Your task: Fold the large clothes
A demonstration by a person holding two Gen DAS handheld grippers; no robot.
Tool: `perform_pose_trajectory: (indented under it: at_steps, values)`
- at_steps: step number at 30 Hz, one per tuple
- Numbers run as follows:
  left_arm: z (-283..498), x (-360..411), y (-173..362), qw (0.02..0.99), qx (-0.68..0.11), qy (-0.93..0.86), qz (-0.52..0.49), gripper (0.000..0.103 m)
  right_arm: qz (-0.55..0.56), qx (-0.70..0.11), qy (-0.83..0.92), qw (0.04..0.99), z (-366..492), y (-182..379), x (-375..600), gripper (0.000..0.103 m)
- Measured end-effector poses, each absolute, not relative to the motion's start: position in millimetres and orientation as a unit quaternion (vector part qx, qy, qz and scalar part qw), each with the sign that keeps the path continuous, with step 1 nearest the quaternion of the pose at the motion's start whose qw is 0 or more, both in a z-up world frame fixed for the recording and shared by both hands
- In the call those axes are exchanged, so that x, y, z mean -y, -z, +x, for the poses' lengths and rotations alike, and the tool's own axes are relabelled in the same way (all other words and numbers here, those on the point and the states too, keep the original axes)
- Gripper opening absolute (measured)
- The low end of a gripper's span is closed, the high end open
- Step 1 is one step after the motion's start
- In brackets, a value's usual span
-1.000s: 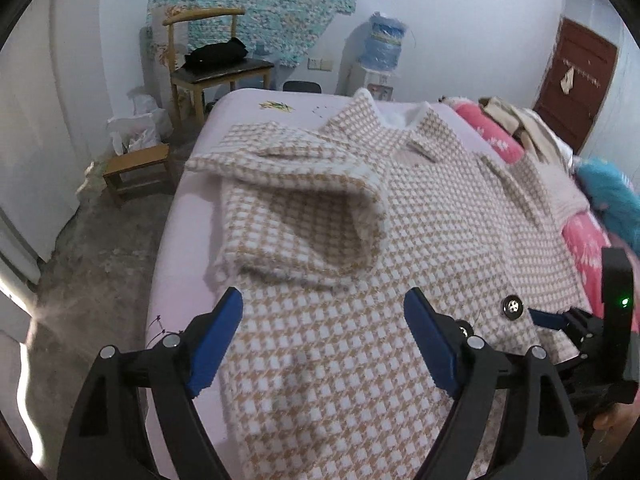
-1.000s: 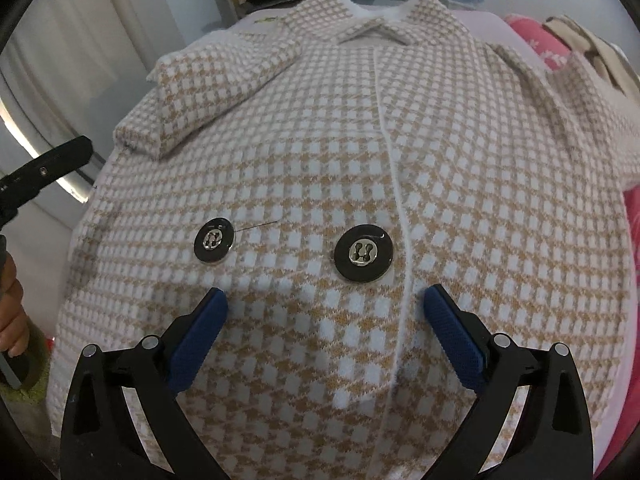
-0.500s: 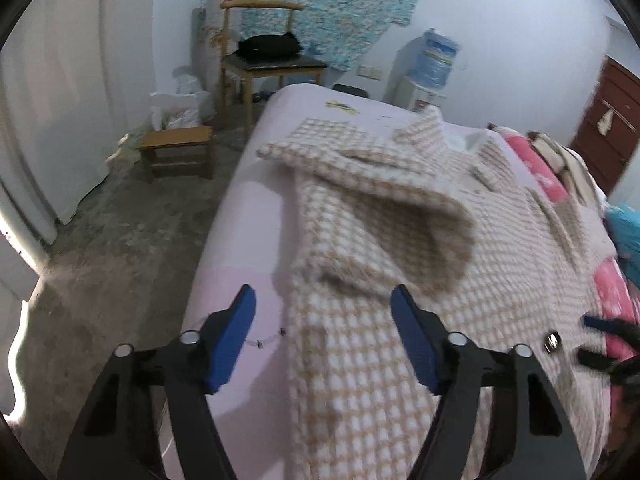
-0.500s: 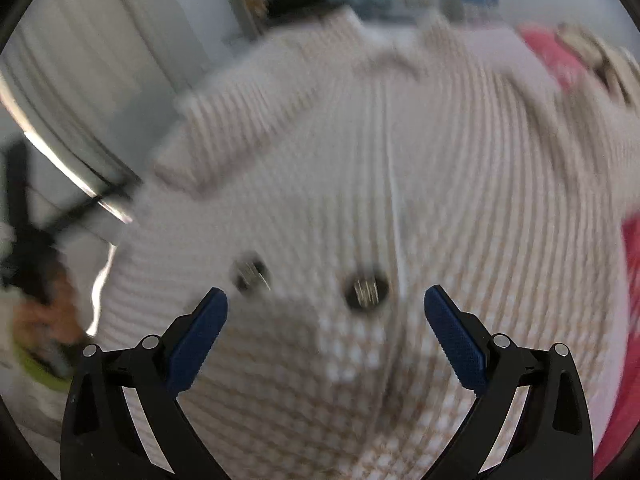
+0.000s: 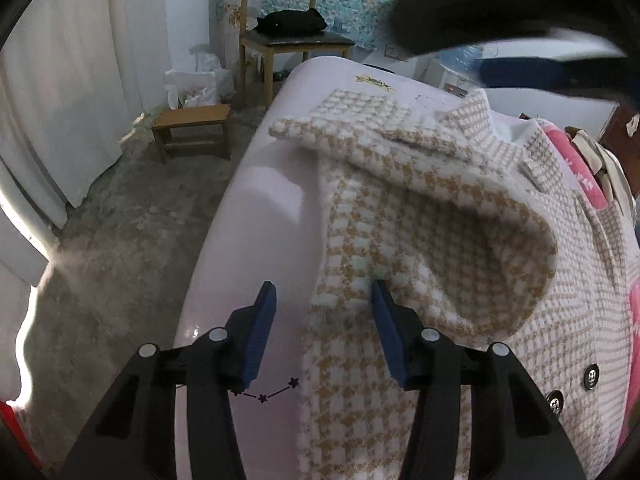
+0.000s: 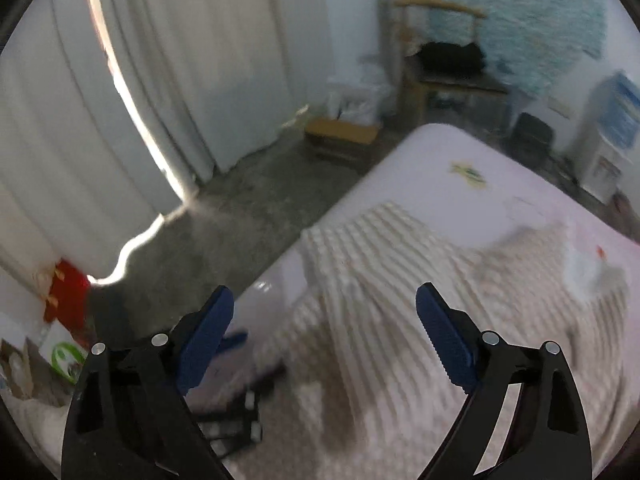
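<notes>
Checked coat on the bed, both tongs wide apart.

The coat [image 5: 440, 216] lies on the bed [image 5: 256, 216]; left tongs [image 5: 324, 312] straddle its edge, right tongs [image 6: 324, 332] hover released, and that view is blurry.

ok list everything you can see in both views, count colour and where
coat: one, tan and white check, spread on the bed, sleeve folded over
buttons: two seen, black, coat's near right edge
bed: one, pale pink sheet, under the coat
chair: one, wooden, by the far wall
black bundle: one, on the chair seat
stool: one, wooden, low, on the floor left of the bed
curtain: white, left side
left gripper: black, blue fingers, open, at the coat's left edge
right gripper: black, blue fingers, open, above the coat
</notes>
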State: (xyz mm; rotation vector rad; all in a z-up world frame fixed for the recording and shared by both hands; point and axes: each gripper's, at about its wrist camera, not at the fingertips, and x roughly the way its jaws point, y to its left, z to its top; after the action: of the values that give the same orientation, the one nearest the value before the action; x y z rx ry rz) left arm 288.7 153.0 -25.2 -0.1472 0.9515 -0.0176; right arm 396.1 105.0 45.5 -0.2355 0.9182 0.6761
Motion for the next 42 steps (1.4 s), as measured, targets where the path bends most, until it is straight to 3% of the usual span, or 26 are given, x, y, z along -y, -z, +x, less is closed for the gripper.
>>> perform_pose_trajectory:
  at_steps: [4,8,9,12,19,23,26,30,35,42]
  values:
    - [287.6,-155.5,25.9,0.885,-0.458,0.011,-0.081,0.048,-0.168,-0.466,-0.287,0.82,421.6,-10.4,-144.0,0.075]
    - [286.6,-157.8,27.3,0.885,-0.458,0.014,-0.086,0.048,-0.201,-0.466,-0.229,0.83,429.5,5.9,-144.0,0.038]
    - [286.6,-157.8,27.3,0.885,-0.458,0.015,-0.085,0.048,-0.175,-0.469,-0.24,0.832,428.6,1.0,-137.7,0.018]
    - [286.5,-157.5,27.1,0.884,-0.459,0.018,-0.082,0.048,-0.102,-0.449,-0.249,0.852,418.5,-29.0,-109.0,0.012]
    - [287.1,-160.0,24.8,0.88,-0.467,0.025,-0.083,0.048,0.045,-0.355,-0.249,0.9,350.7,-109.2,8.8,0.011]
    - [285.3,-158.0,23.9,0.876,-0.475,0.027,-0.074,0.048,0.116,-0.329,-0.225,0.909,293.6,-120.8,102.6,0.011]
    - [280.4,-157.5,24.9,0.872,-0.484,0.026,-0.063,0.048,0.181,-0.348,-0.206,0.897,255.6,-97.6,168.2,0.019]
    - [273.7,-159.7,23.8,0.87,-0.489,0.024,-0.059,0.048,0.236,-0.39,-0.162,0.875,216.6,-48.0,218.9,0.056]
    - [260.4,-164.0,15.1,0.871,-0.488,0.025,-0.05,0.048,0.29,-0.442,-0.113,0.841,181.9,8.0,258.0,0.06]
    - [245.8,-159.1,-0.3,0.87,-0.491,0.031,-0.015,0.054,0.312,-0.453,-0.098,0.829,158.2,16.3,279.2,0.068]
